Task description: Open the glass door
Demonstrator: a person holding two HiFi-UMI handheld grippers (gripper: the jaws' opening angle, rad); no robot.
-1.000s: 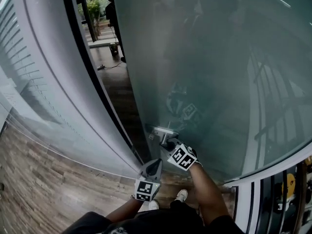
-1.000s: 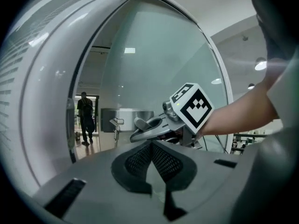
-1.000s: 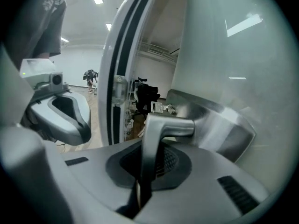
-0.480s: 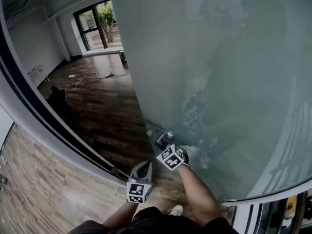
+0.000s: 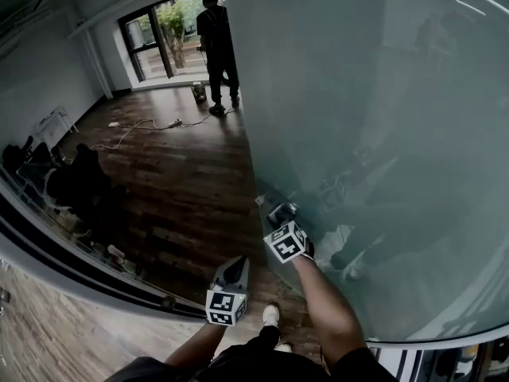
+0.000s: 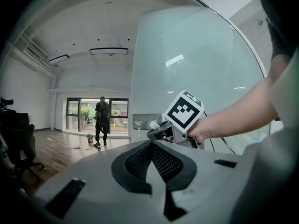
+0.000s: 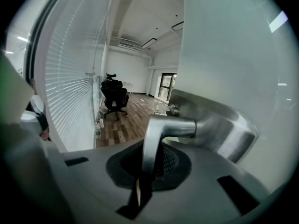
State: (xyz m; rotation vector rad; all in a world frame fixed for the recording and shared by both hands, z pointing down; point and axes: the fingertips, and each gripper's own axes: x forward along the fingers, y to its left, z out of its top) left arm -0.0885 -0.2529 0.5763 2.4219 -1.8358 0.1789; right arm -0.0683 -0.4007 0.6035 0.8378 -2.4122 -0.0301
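Note:
The frosted glass door [image 5: 374, 134] stands swung open, its free edge running down the middle of the head view. My right gripper [image 5: 277, 216] is shut on the door's metal lever handle [image 7: 158, 133]. In the right gripper view the lever runs down between the pads from its steel plate [image 7: 219, 132]. My left gripper [image 5: 234, 272] hangs lower left of the handle, apart from the door, shut with nothing in it. In the left gripper view the right gripper [image 6: 159, 130] and its marker cube [image 6: 183, 110] sit just ahead against the door [image 6: 205, 73].
A dark wood floor [image 5: 183, 181] lies beyond the doorway. A person [image 5: 216, 46] stands far back by a window. A black office chair [image 5: 75, 185] and white blinds [image 7: 70, 78] are at the left. A cable [image 5: 143, 124] lies on the floor. The dark threshold track [image 5: 95, 281] crosses below.
The door has swung wider with my right gripper still on the handle. Both grippers have travelled along with it. More of the room and the far person have come into view.

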